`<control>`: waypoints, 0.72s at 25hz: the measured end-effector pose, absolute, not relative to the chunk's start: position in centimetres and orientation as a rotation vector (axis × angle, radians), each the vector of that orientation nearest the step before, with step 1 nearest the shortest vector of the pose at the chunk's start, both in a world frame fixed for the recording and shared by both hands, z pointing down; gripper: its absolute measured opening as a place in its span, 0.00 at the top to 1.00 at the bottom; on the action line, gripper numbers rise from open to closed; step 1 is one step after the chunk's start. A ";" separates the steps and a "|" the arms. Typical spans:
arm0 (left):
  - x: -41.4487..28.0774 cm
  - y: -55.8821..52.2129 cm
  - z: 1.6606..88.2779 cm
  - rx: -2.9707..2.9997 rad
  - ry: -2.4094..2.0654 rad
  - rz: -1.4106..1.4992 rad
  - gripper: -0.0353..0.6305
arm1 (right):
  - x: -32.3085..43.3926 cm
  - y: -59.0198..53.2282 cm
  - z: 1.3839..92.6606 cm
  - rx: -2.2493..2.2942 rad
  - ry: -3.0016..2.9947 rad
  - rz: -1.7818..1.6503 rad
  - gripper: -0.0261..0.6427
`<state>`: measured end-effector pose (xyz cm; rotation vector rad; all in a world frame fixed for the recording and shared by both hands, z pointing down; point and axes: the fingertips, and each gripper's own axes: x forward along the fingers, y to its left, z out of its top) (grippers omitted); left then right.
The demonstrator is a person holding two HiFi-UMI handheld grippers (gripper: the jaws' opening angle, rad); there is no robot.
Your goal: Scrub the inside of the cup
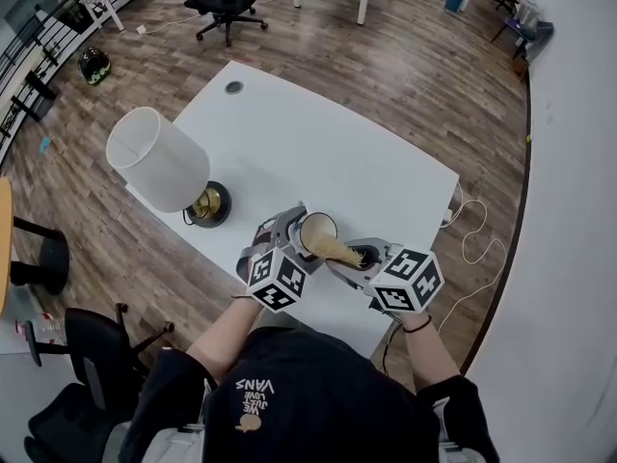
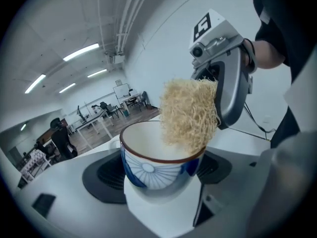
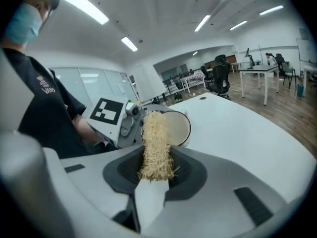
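My left gripper (image 1: 294, 242) is shut on a white cup with a blue pattern and a brown rim (image 2: 157, 158), holding it above the white table (image 1: 318, 152) near its front edge. The cup (image 1: 317, 232) is tilted toward the right gripper. A tan fibrous scrubber (image 3: 155, 148) is clamped in my right gripper (image 1: 359, 256), which is shut on it. The scrubber's far end (image 2: 190, 114) reaches over the rim into the cup's mouth (image 3: 177, 128). In the head view the scrubber (image 1: 336, 250) bridges the two grippers.
A table lamp with a white shade (image 1: 160, 160) and a brass base (image 1: 207, 204) stands at the table's left. A round grommet (image 1: 234, 88) sits at the far corner. A white cable (image 1: 474, 234) hangs off the right side. Black office chairs (image 1: 228, 0) stand around.
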<state>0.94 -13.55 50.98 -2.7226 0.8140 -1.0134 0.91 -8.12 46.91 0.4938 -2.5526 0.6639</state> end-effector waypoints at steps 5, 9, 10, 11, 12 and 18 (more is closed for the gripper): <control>1.5 -14.8 50.0 -2.937 0.897 -0.764 0.35 | 2.1 -10.7 44.6 0.725 -2.811 0.787 0.81; 0.7 -16.6 50.1 -3.002 0.975 -0.624 0.35 | 4.7 -12.3 44.2 0.992 -2.852 0.746 0.81; 0.5 -17.1 50.4 -3.016 0.991 -0.599 0.35 | 5.2 -12.4 44.3 1.041 -2.845 0.734 0.81; 0.3 -17.7 50.6 -3.032 1.009 -0.574 0.35 | 5.6 -12.5 44.6 1.080 -2.834 0.717 0.81; 0.1 -18.2 50.9 -3.049 1.029 -0.550 0.35 | 5.8 -12.5 44.9 1.110 -2.823 0.697 0.81; 0.0 -20.7 52.0 -3.100 1.088 -0.467 0.35 | 7.8 -12.8 45.6 1.292 -2.810 0.762 0.81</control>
